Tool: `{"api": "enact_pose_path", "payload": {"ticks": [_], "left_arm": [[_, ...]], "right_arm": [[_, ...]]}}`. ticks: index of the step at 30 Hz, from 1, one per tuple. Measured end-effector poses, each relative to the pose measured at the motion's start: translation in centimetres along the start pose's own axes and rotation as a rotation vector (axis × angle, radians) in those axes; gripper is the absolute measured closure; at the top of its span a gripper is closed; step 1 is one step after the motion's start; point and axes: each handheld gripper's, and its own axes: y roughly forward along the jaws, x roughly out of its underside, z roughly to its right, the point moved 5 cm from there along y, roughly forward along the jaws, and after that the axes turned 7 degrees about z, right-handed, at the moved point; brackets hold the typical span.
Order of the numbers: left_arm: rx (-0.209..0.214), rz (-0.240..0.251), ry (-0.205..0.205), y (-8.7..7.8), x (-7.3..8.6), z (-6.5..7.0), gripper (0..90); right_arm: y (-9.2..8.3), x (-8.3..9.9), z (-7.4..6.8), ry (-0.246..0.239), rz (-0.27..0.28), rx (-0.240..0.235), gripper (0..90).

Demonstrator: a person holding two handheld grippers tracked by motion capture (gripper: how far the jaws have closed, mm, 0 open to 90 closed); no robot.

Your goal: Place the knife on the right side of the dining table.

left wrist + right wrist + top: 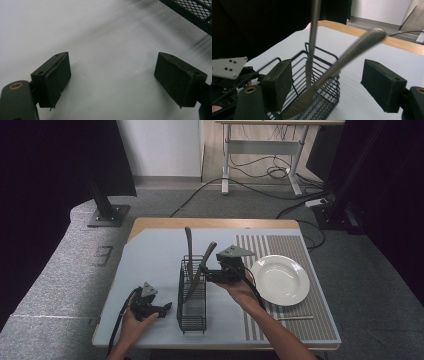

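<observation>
1. 2 knives (189, 251) are standing in the wire caddy (192, 312) at the bench's (150, 255) middle.
2. The right tongs (216, 274) are hovering apart beside the leaning knife (347, 58), seemingly just placed.
3. The left tongs (165, 310) are resting apart, empty.
4. A chopstick (295, 317) near the plate (280, 280) is probably waiting.

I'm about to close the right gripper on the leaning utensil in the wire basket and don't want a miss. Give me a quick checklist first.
1. Right gripper open: ok.
2. Leaning utensil between its jaws: ok.
3. Upright utensil outside the grip: cannot tell, it stands close behind.
4. Wire basket upright on the table: ok.
5. Left gripper open, holding nothing, beside the basket: ok.
6. Plate empty: ok.
</observation>
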Motion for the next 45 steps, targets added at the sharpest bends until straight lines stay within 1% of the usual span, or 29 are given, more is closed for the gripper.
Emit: {"api": "enact_pose_path", "payload": {"ticks": [5, 13, 14, 17, 18, 22, 25, 27, 30, 35, 40, 43, 44, 45], "left_arm": [[0.001, -0.001, -0.001, 0.0, 0.0, 0.0, 13.1], [0.001, -0.001, -0.001, 0.0, 0.0, 0.0, 13.1], [0.001, 0.000, -0.001, 0.0, 0.0, 0.0, 13.0], [0.001, 0.000, -0.001, 0.0, 0.0, 0.0, 13.1], [0.001, 0.000, -0.001, 0.0, 0.0, 0.0, 13.1], [0.001, 0.000, -0.001, 0.0, 0.0, 0.0, 13.1], [0.001, 0.000, -0.001, 0.0, 0.0, 0.0, 13.1], [0.001, 0.000, -0.001, 0.0, 0.0, 0.0, 13.1], [0.001, 0.000, 0.000, 0.0, 0.0, 0.0, 13.1], [0.001, 0.000, -0.001, 0.0, 0.0, 0.0, 13.1], [0.000, 0.000, 0.000, 0.0, 0.0, 0.0, 13.1], [0.001, -0.001, 0.000, 0.0, 0.0, 0.0, 13.1], [0.001, -0.001, 0.000, 0.0, 0.0, 0.0, 13.1], [0.001, -0.002, 0.000, 0.0, 0.0, 0.0, 13.1]], "right_arm": [[0.6, -0.6, -0.6, -0.010, 0.004, -0.020, 26.0], [1.3, -1.5, -0.5, -0.004, 0.002, -0.036, 27.6], [1.6, -1.6, -0.5, -0.003, -0.003, -0.042, 29.2], [1.9, -1.7, -0.5, -0.009, -0.003, -0.047, 30.0], [2.2, -1.8, -0.5, -0.011, -0.005, -0.051, 30.9], [2.8, -2.0, -0.5, -0.014, -0.011, -0.052, 32.8], [3.1, -2.1, -0.6, -0.017, -0.010, -0.055, 33.7], [3.6, -2.0, -0.8, -0.023, -0.016, -0.069, 36.9], [4.3, -1.7, -0.9, -0.029, -0.024, -0.074, 38.2], [4.9, -1.7, -1.0, -0.022, -0.023, -0.078, 39.3], [5.6, -1.8, -1.1, -0.020, -0.033, -0.083, 42.6], [6.2, -2.0, -1.0, -0.024, -0.034, -0.080, 46.4], [6.2, -2.0, -1.0, -0.024, -0.034, -0.080, 46.4], [6.6, -2.1, -1.0, -0.024, -0.035, -0.085, 49.2]]}}
